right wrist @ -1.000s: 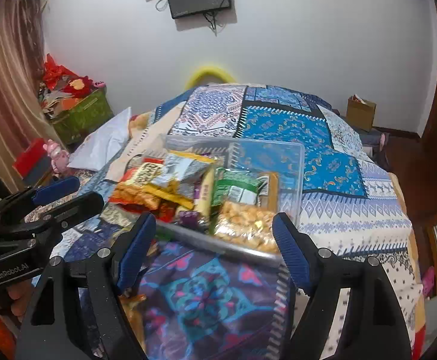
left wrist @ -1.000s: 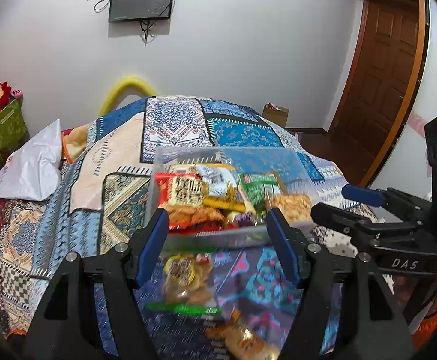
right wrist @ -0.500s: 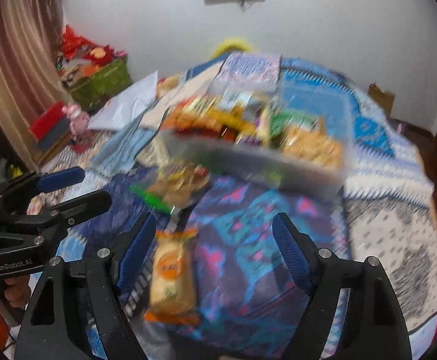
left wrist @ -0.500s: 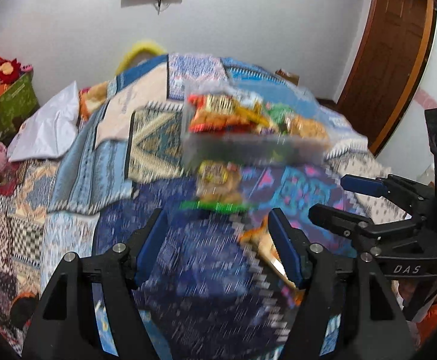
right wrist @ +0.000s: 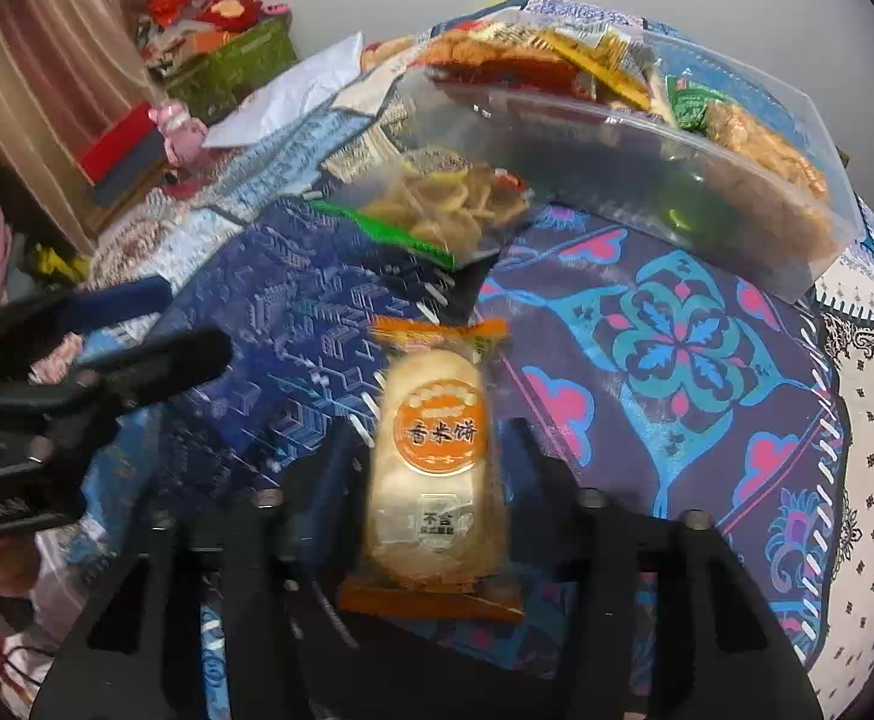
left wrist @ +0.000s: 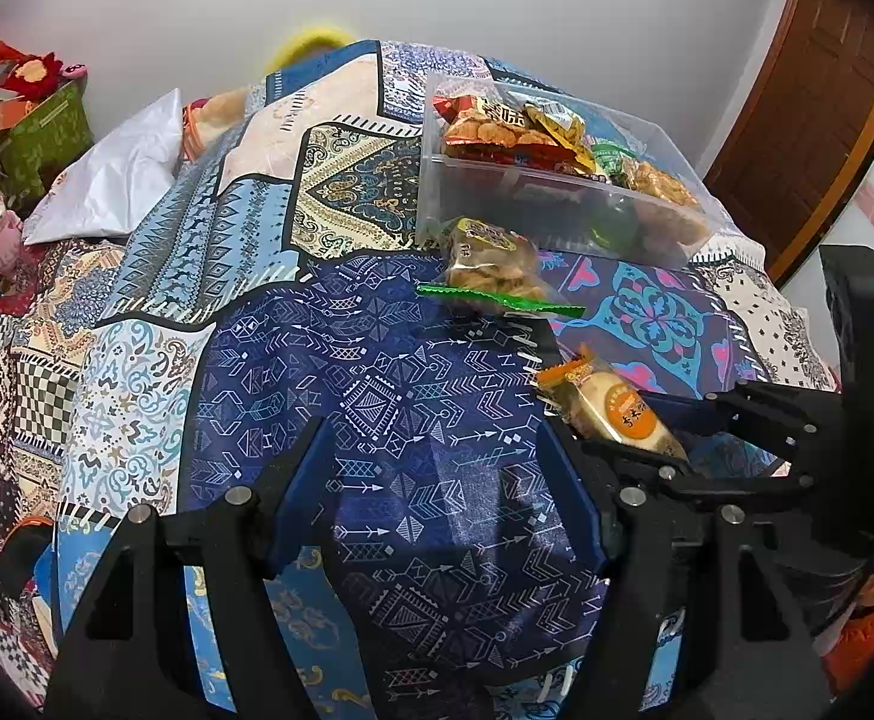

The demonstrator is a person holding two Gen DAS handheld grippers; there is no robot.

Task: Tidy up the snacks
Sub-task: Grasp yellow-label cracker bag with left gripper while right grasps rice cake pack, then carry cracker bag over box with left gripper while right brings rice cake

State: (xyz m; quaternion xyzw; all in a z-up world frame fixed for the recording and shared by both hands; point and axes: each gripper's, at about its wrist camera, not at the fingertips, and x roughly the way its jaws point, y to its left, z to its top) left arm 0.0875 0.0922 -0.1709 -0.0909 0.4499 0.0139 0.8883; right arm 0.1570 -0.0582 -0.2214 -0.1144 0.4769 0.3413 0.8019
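An orange rice cracker packet (right wrist: 434, 468) lies on the patterned bedspread between the fingers of my right gripper (right wrist: 431, 462); the jaws straddle it, still apart. It also shows in the left wrist view (left wrist: 607, 408), with the right gripper (left wrist: 676, 438) around it. A clear bag of ring snacks with a green edge (left wrist: 490, 264) (right wrist: 437, 204) lies in front of a clear plastic bin (left wrist: 556, 204) (right wrist: 646, 180) that holds several snack packets. My left gripper (left wrist: 431, 480) is open and empty over the dark blue cloth.
The bed is covered by a patchwork bedspread (left wrist: 197, 276). A white pillow (left wrist: 113, 180) lies at the left. A green box with toys (left wrist: 41, 138) stands beside the bed. A wooden door (left wrist: 814, 90) is at the right.
Both grippers have tilted down and pulled back from the bin. The right gripper has come down around the orange rice cracker packet. The left gripper now hovers over bare cloth.
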